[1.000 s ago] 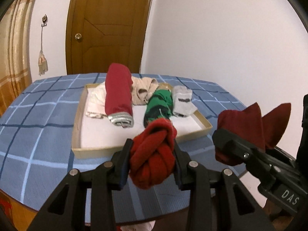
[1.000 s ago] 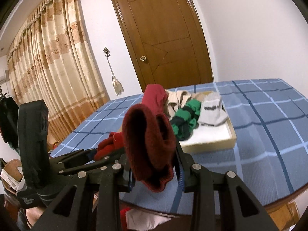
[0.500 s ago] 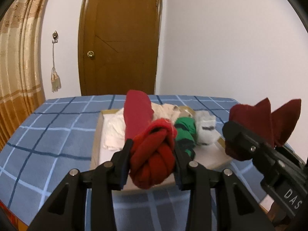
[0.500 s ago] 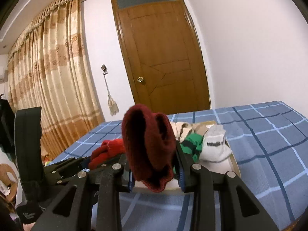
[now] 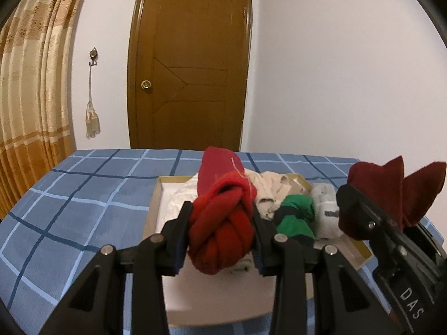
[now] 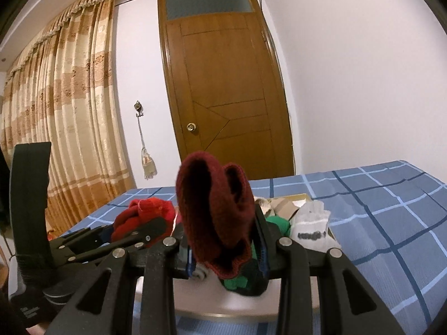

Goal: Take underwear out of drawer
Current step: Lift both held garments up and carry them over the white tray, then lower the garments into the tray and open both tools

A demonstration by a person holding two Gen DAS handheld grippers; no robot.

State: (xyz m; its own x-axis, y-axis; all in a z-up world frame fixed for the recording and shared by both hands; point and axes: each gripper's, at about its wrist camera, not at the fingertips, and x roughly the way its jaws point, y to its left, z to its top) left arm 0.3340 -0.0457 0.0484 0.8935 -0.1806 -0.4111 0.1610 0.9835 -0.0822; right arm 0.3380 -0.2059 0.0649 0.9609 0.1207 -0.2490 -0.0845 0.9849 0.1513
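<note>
Left gripper (image 5: pixel 222 230) clamped on bright red knotted bundle (image 5: pixel 220 229), held above near end of drawer tray (image 5: pixel 152 209) on blue checked cloth (image 5: pixel 83 201); right gripper (image 6: pixel 223 240) pinching dark maroon folded piece (image 6: pixel 215 209), just beside left one; green roll (image 5: pixel 296 217), white sock (image 6: pixel 313 229), red roll (image 5: pixel 215 170) lie in tray

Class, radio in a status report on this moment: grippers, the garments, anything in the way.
Left gripper shut on bright red bundle. Right gripper shut on dark red knit. Both above the tray, other clothes remain inside. Nothing in the way.
</note>
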